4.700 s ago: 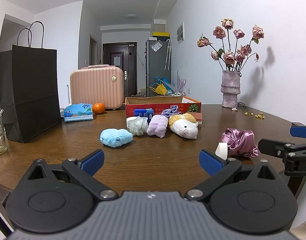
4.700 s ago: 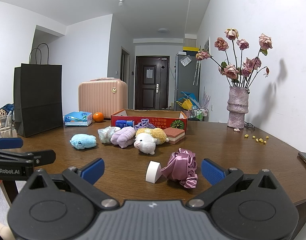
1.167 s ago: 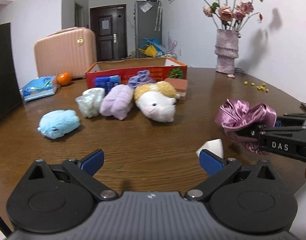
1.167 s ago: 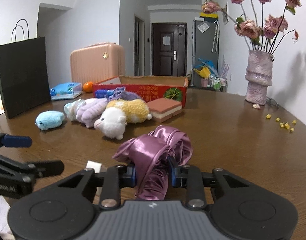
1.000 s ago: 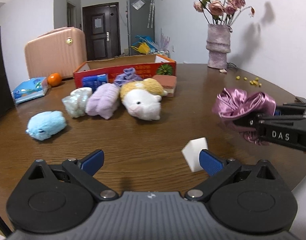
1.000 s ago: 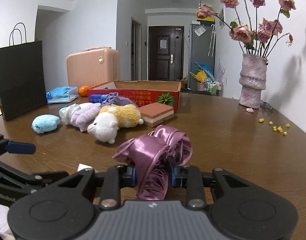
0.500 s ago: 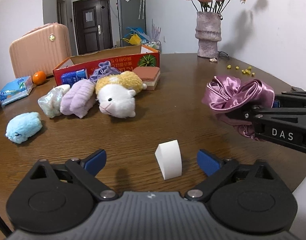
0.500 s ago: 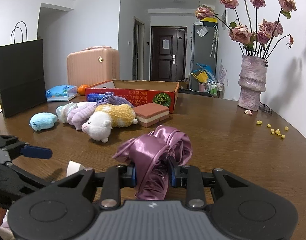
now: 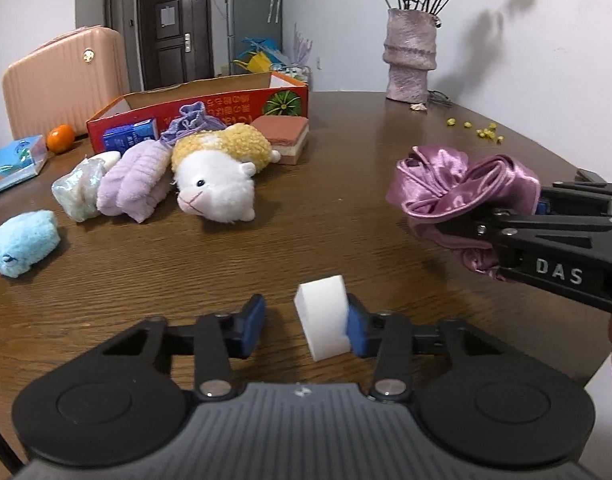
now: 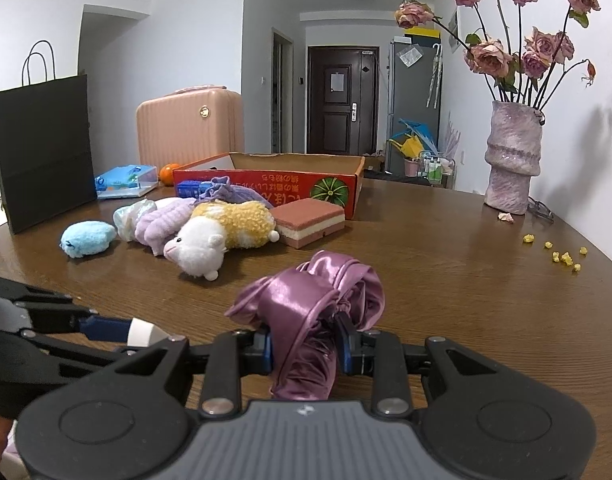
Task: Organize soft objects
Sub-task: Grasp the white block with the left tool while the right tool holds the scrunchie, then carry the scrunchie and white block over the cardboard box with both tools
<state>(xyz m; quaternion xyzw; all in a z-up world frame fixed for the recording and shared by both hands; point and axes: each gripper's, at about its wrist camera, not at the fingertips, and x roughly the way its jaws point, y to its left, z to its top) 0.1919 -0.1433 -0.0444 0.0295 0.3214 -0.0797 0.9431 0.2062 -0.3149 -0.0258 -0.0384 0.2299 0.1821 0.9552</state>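
A white foam wedge (image 9: 322,326) stands on the brown table (image 9: 346,208) between the jaws of my left gripper (image 9: 305,326), which are closing. The right pad touches it; a gap remains at the left pad. My right gripper (image 10: 306,350) is shut on a purple satin scrunchie (image 10: 314,300), held just above the table to the right of the wedge. Further back lie a white and yellow sheep plush (image 9: 216,176), a lilac plush roll (image 9: 132,188), a shiny pale pouch (image 9: 80,190), a light blue plush (image 9: 22,242) and a pink layered sponge block (image 9: 284,136).
An open red cardboard box (image 9: 210,100) stands behind the soft toys, with a violet pouch (image 9: 190,122) in front of it. A pink suitcase (image 9: 62,80), black paper bag (image 10: 42,144), orange (image 9: 60,138) and tissue pack (image 9: 10,162) sit back left. A vase of roses (image 9: 410,64) stands back right.
My left gripper has moved forward and down to the white wedge, and its jaws have swung in from wide open to close around it. The right gripper still holds the scrunchie.
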